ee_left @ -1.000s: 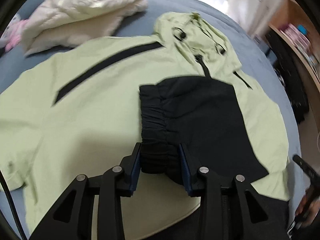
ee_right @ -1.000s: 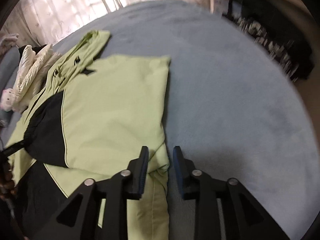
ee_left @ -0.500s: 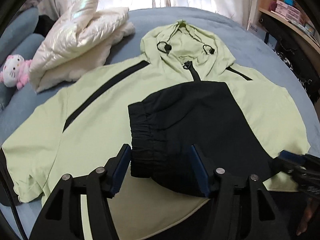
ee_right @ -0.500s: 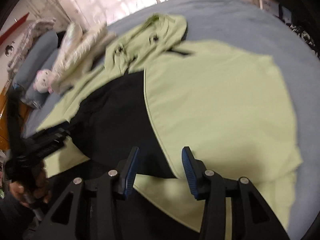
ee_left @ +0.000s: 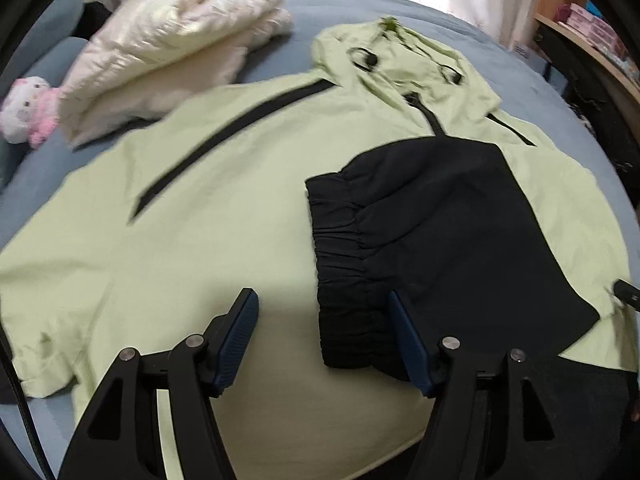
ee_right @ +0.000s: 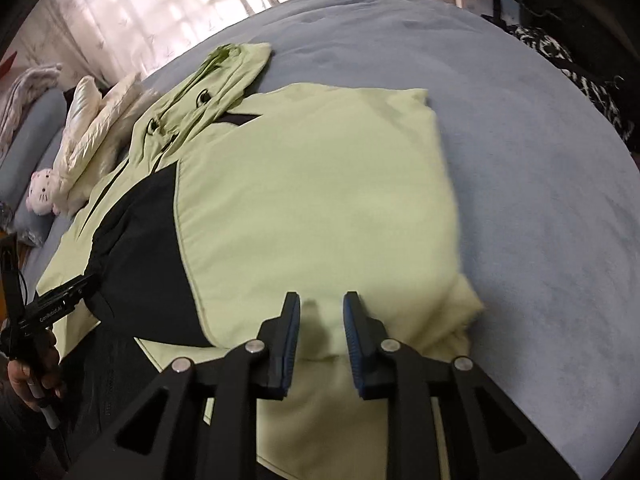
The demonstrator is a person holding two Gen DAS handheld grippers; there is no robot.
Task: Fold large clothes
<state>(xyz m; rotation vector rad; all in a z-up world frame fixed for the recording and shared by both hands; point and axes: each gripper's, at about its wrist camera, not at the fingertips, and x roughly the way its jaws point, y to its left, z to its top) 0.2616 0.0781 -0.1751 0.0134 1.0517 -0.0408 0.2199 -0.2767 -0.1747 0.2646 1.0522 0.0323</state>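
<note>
A light green hooded jacket (ee_left: 200, 216) with black panels lies flat on the blue bed, hood at the far end. Its right sleeve is folded across the chest, and the black elastic cuff (ee_left: 348, 276) lies near the middle. My left gripper (ee_left: 324, 340) is open, jaws wide, just above the jacket with the cuff's end between its fingers but not gripped. In the right wrist view the folded green sleeve (ee_right: 320, 200) fills the middle. My right gripper (ee_right: 320, 332) hovers over its near edge, jaws partly open and empty. The left gripper (ee_right: 60, 300) shows at the left there.
A folded cream puffer jacket (ee_left: 168, 44) and a white and pink plush toy (ee_left: 28, 108) lie at the far left of the bed. Bare blue bedcover (ee_right: 540, 160) spreads to the right. A wooden shelf (ee_left: 592, 36) with boxes stands at the far right.
My left gripper let go of the black cuff and opened wide. My right gripper swung back over the sleeve's near edge and its jaws narrowed.
</note>
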